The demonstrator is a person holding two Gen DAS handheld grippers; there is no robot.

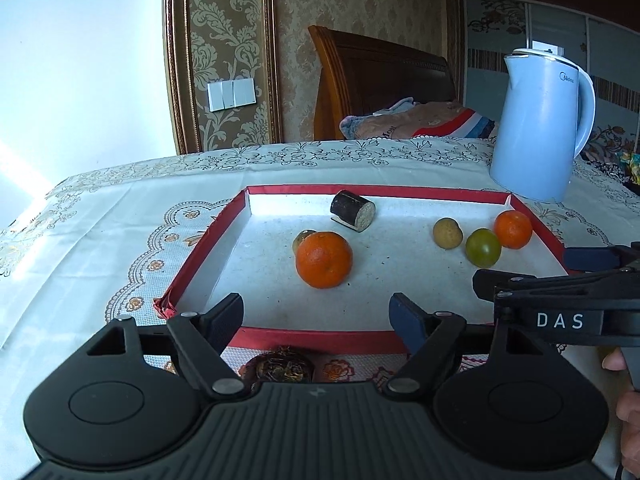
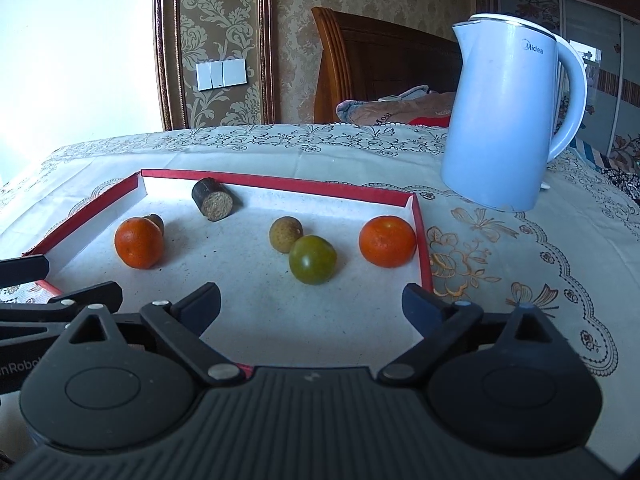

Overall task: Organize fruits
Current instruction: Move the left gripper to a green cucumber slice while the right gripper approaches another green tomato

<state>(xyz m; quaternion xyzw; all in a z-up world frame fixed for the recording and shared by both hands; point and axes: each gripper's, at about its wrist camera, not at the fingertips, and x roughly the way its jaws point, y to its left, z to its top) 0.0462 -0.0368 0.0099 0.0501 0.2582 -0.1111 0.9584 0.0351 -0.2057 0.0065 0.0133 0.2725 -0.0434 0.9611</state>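
Surface: your table wears a white lace-pattern tablecloth (image 2: pixel 500 248) with brown floral embroidery. On it lies a shallow red-rimmed tray (image 1: pixel 224 236) with a white, speckled floor. A pale blue electric kettle (image 2: pixel 508 120) stands upright on the cloth just beyond the tray's far right corner.

Room: patterned damask wallpaper, a white wall switch (image 1: pixel 232 95), a dark wooden headboard (image 1: pixel 380 76) with folded bedding (image 1: pixel 420 120) in front of it, and a wardrobe with sliding doors at far right.

Contents of the tray:
- one large orange (image 1: pixel 324 260), left of centre, with a small brownish fruit (image 1: pixel 302 237) tucked touching behind it;
- one dark cut cylinder piece (image 1: pixel 353 210) with a pale fibrous end, lying on its side near the far wall;
- one tan round fruit (image 1: pixel 448 233) and one green tomato-like fruit (image 1: pixel 483 248), just beside each other, right of centre;
- one smaller orange (image 1: pixel 513 229) close to the right wall.

A dark round item (image 1: pixel 284 368) sits on the cloth outside the near rim, partly hidden.

Your tools: the left gripper (image 1: pixel 316 316) hovers over the tray's near edge, angled downward, jaws apart and empty, facing the large orange. The right gripper (image 2: pixel 312 306) is alongside, tilted down likewise, jaws spread wide with nothing between them, facing the green fruit. Your fingers (image 1: pixel 628 412) show at its handle.
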